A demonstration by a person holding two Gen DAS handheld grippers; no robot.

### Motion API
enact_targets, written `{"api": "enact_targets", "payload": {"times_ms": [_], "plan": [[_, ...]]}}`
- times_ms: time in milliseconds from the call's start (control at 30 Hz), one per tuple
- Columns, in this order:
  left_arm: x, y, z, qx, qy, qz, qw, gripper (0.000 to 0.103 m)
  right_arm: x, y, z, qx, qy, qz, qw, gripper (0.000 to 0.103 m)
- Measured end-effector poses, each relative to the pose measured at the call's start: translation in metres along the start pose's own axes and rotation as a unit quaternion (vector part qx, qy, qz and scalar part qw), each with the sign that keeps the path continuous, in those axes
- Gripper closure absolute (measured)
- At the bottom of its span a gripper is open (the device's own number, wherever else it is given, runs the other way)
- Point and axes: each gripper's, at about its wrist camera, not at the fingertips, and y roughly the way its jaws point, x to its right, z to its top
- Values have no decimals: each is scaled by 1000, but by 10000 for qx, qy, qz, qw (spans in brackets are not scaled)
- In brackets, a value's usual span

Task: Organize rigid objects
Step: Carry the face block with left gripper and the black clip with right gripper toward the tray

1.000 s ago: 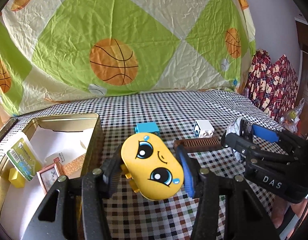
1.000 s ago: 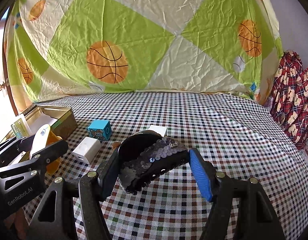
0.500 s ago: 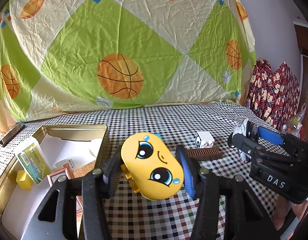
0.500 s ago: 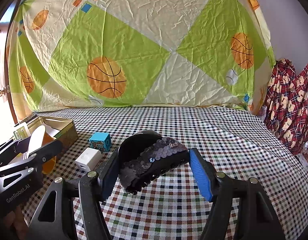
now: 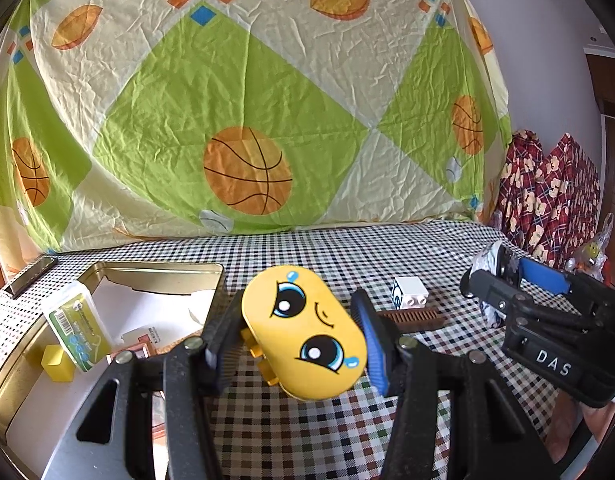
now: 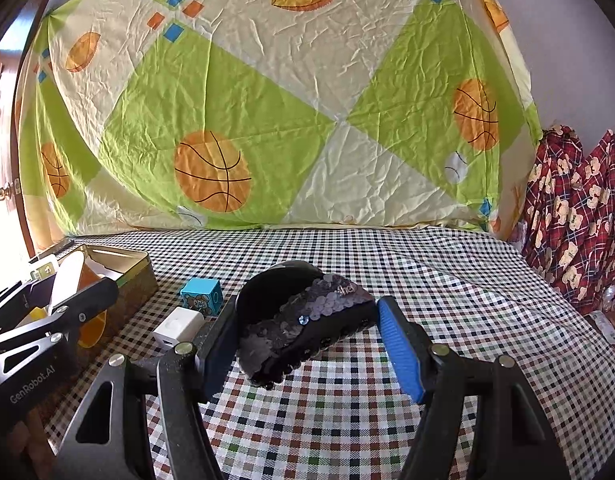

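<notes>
The yellow oval plastic toy with a painted cartoon face (image 5: 303, 332) sits clamped in my left gripper (image 5: 297, 340), lifted clear of the checked desk (image 5: 307, 432). To its left I see the open gold metal tin (image 5: 159, 270) holding a green-labelled white box (image 5: 77, 326) and a small yellow cube (image 5: 59, 362). My right gripper (image 6: 307, 332) is closed partway on a black pouch with a dark sequin band (image 6: 303, 320), both pads against it, also off the cloth. On the desk near the tin lie a blue printed cube (image 6: 201, 296) and a white plug adapter (image 6: 177, 326); farther right, a white block (image 5: 409, 302) just beyond a brown comb (image 5: 411, 316).
</notes>
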Motion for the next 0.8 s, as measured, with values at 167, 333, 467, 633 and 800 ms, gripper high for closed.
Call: {"api": "enact_targets", "payload": {"times_ms": [167, 333, 467, 633, 800], "plan": [[0, -6, -1, 144, -4, 31, 9999, 52, 0, -2, -1, 46, 17, 3, 10000, 34], [-2, -9, 0, 239, -29, 42, 9997, 52, -1, -5, -1, 77, 48, 39, 10000, 34], [-2, -11, 0, 290, -38, 43, 9996, 52, -3, -7, -1, 98, 53, 74, 9999, 34], [-3, -15, -1, 355, -64, 60, 9993, 52, -6, -11, -2, 170, 64, 109, 9998, 34], [-4, -17, -1, 392, -80, 78, 9992, 52, -9, -17, -1, 301, 48, 147, 9994, 34]]}}
